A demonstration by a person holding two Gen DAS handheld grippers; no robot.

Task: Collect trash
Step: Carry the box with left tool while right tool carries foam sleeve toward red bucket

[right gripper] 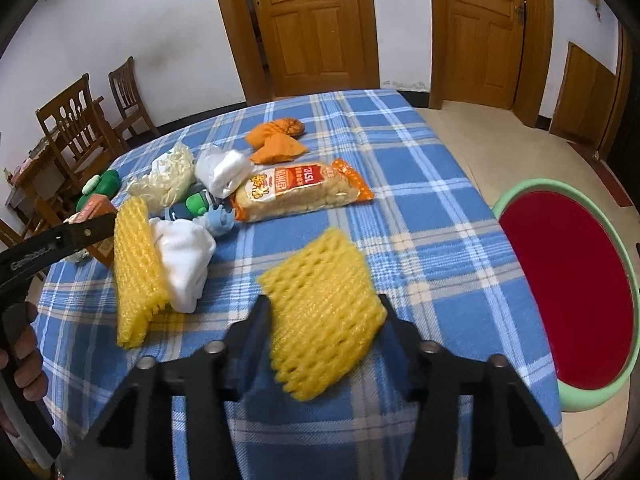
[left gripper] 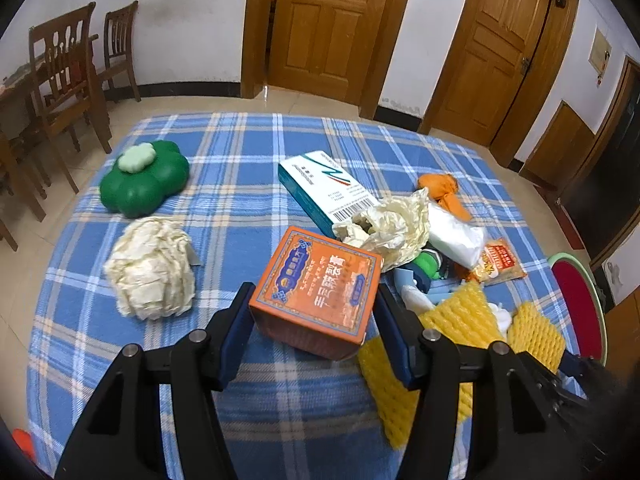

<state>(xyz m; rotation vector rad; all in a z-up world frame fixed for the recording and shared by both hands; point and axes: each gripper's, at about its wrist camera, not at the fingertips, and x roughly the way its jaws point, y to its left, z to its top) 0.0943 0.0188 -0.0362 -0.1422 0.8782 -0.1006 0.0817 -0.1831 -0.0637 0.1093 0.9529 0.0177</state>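
**Both grippers loaded: carton and foam net ready for transfer to the basin**

The left gripper (left gripper: pixel 314 312) pinches the orange carton (left gripper: pixel 316 292) across its two side walls. The carton sits tilted between the blue pads, its printed top face toward the camera and its lower edge apparently clear of the blue plaid tablecloth (left gripper: pixel 240 184). Gripping the flat side walls probably gives the pads parallel surfaces and keeps the box from rotating.

The right gripper (right gripper: pixel 324 316) is closed on a yellow foam net (right gripper: pixel 320 312). The net is soft; its near end is squeezed between the fingers while the far end projects freely forward.

The red basin with a green rim (right gripper: pixel 624 276) stands beside the table on the right gripper's side, below table height. It is the likely receptacle, so the right gripper has the shorter path.

Remaining trash lies on the cloth in a loose cluster: a second foam net (right gripper: pixel 134 268), a white cloth (right gripper: pixel 184 260), a snack bag (right gripper: pixel 296 192), crumpled paper (left gripper: pixel 152 268) and a teal-and-white box (left gripper: pixel 324 184). A green flower-shaped container (left gripper: pixel 144 180) stands apart.
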